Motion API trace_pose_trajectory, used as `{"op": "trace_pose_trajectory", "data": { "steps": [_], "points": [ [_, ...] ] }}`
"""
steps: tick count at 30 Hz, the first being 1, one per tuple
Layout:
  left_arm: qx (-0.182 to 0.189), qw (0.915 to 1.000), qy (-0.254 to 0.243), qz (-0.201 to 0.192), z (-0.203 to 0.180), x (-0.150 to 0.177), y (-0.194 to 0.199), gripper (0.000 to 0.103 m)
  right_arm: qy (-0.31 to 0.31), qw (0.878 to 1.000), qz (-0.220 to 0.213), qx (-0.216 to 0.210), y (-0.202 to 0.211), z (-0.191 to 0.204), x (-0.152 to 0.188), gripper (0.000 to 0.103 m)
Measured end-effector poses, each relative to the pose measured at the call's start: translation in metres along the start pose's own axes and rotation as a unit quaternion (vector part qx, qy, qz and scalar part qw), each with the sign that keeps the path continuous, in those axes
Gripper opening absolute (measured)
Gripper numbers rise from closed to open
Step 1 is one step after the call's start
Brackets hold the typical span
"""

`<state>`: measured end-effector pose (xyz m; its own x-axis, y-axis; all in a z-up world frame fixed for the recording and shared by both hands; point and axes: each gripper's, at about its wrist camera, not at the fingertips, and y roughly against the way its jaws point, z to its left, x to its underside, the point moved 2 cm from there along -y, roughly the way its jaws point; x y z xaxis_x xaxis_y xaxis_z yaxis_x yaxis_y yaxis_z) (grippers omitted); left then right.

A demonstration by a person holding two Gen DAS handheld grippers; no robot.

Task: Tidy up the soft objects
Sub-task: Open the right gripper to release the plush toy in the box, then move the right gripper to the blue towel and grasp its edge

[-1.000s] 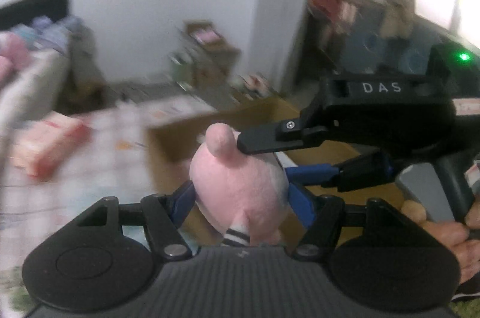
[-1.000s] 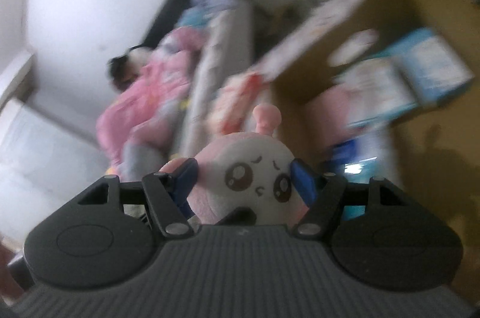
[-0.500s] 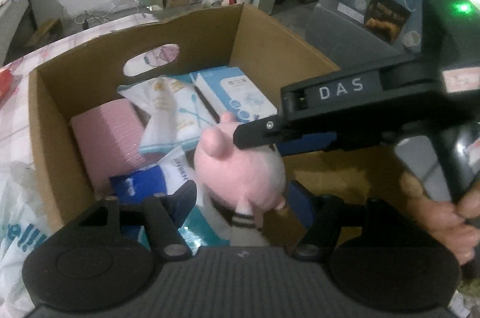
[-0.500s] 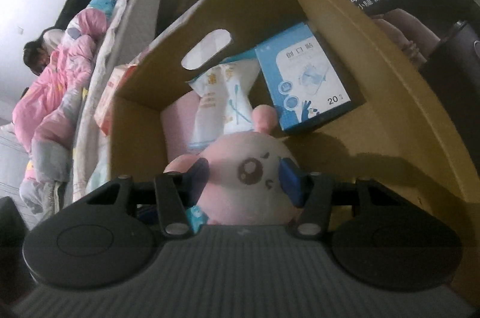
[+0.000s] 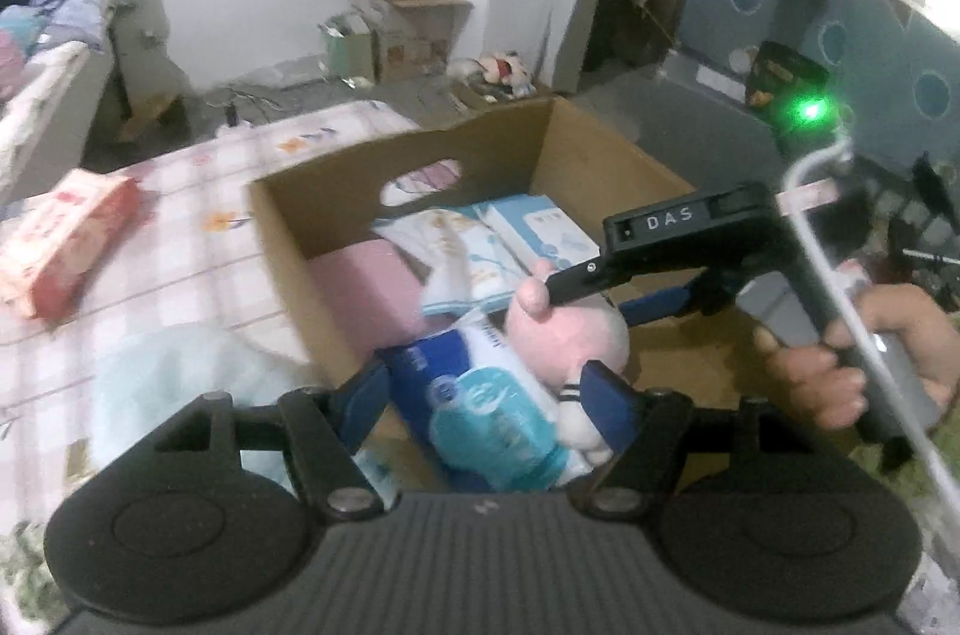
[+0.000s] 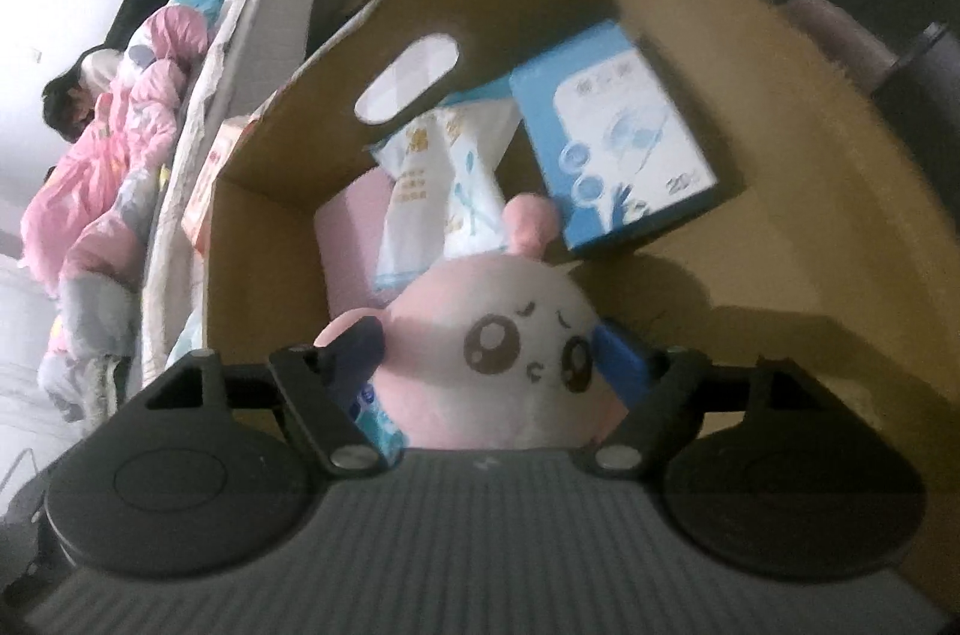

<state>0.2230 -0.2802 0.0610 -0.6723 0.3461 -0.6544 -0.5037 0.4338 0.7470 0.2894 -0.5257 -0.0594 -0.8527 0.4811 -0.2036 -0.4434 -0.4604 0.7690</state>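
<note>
A pink plush toy with a drawn face sits low inside the open cardboard box. My right gripper is around it, blue pads against its sides; the fingers look a little spread. In the left wrist view the plush lies on a blue-white pack, with the right gripper over it. My left gripper is open and empty above the box's near edge.
The box holds a pink pack, a white tissue pack and a blue-white box. A red-white pack lies on the checked bedcover. A light-blue bag is beside the box.
Both grippers came down over the box with the plush. The left gripper has let go of the plush, opened wide and drawn back. The plush now rests lower in the box.
</note>
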Motion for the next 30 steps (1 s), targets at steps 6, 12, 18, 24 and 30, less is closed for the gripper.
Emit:
{"op": "trace_pose_trajectory", "data": {
  "steps": [6,12,18,24,30],
  "points": [
    [-0.019,0.9986,0.043,-0.022,0.027,0.027,0.039,0.072,0.056,0.998,0.002,0.028,-0.007,0.019,0.002,0.077],
    [-0.041,0.9948,0.087,-0.033,0.054,0.056,0.064,0.072,0.219,0.967,0.008,0.128,-0.009,0.055,0.011,0.074],
    [-0.070,0.9895,0.121,-0.036,0.082,0.083,0.081,0.072,0.312,0.936,0.004,0.163,-0.017,0.073,0.023,0.075],
    [-0.093,0.9855,0.135,-0.044,0.100,0.103,0.095,0.072,0.288,0.944,-0.017,0.162,-0.009,0.073,0.026,0.078],
    [-0.110,0.9826,0.139,-0.056,0.112,0.121,0.113,0.073,0.221,0.964,-0.072,0.131,0.028,0.071,0.031,0.078]
  ]
}}
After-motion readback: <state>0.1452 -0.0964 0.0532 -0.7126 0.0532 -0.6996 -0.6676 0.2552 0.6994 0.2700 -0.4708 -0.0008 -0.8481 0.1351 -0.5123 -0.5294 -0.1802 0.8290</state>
